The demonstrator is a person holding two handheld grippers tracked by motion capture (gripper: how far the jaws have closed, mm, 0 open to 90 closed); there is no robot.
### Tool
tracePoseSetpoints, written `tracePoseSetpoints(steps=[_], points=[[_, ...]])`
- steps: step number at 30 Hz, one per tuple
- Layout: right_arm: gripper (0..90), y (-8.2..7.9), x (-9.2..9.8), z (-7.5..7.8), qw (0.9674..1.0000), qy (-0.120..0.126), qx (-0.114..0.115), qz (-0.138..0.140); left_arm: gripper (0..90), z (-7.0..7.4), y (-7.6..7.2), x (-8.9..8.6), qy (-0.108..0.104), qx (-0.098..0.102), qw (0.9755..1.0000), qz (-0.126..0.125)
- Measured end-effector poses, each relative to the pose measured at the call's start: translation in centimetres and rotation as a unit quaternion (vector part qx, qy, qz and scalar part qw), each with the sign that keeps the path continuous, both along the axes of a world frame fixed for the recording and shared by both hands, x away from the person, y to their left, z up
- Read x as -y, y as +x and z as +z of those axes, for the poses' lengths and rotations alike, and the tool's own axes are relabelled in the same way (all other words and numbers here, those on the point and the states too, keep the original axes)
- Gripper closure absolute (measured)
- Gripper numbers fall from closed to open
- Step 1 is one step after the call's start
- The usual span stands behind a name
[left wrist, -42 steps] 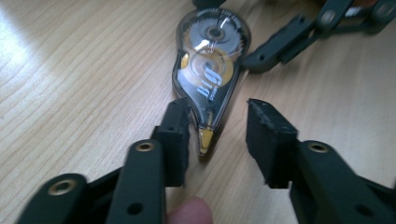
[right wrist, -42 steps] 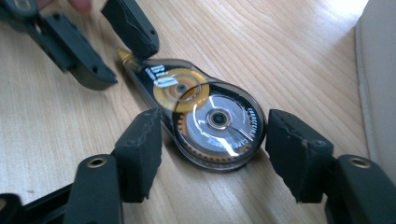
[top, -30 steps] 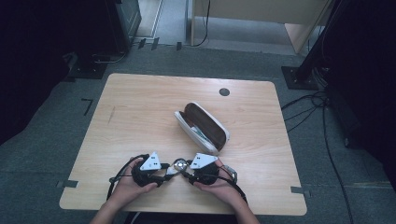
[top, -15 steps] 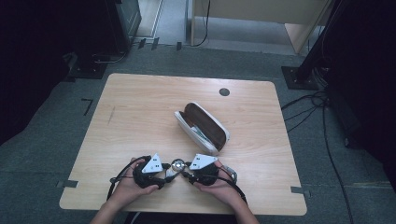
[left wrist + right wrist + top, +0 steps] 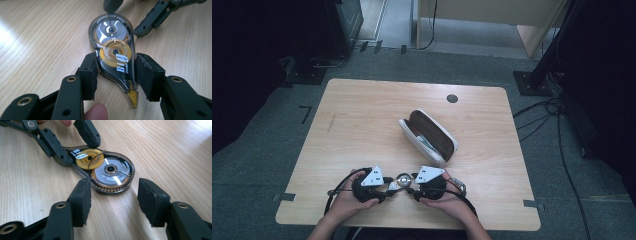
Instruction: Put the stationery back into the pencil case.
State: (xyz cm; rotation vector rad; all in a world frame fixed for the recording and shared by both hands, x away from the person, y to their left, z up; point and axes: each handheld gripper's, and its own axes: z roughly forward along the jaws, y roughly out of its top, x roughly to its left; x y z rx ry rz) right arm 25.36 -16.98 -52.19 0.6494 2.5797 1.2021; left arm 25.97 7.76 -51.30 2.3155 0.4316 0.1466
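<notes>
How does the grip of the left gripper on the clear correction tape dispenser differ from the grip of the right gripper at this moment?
The left gripper has both black pads against the narrow end of the clear plastic correction tape dispenser with yellow and silver reels; its jaws have just been closing. The right gripper brackets the round end: one pad is at the edge, the other stands apart, its jaws just opened. Both rest low on the pale wooden table.

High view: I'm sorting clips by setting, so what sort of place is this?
Probably a lab or recording room rather than a home: a lone wooden table stands on grey carpet, loose black cables trail across the floor, and dark equipment stands ring the table.
</notes>
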Motion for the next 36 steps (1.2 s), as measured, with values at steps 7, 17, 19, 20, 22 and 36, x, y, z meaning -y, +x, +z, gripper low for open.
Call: tracePoseSetpoints(steps=[7,17,19,20,22,36], points=[[39.6,0.07,0.04,-0.01,1.0000,-0.003,0.003,-0.003,73.4,0.00,0.43,-0.73,-0.007,-0.010,0.9999,0.011],[40.3,0.06,-0.06,-0.02,1.0000,-0.001,0.000,0.005,75.1,0.06,0.33,-0.59,0.002,-0.001,1.0000,0.002],[40.0,0.05,-0.10,-0.02,1.0000,-0.001,-0.001,0.005,76.1,0.11,0.24,-0.55,0.005,0.003,1.0000,0.000],[40.0,0.01,-0.11,-0.02,1.0000,-0.002,0.000,0.004,76.4,0.14,0.25,-0.53,0.006,0.002,1.0000,0.000],[40.2,0.00,-0.11,-0.02,1.0000,-0.001,0.000,0.004,76.5,0.15,0.31,-0.54,0.005,0.000,1.0000,0.000],[41.7,0.41,0.23,0.03,0.9958,0.048,-0.070,-0.035,69.3,-0.09,0.20,-0.40,-0.003,0.005,1.0000,0.002]])
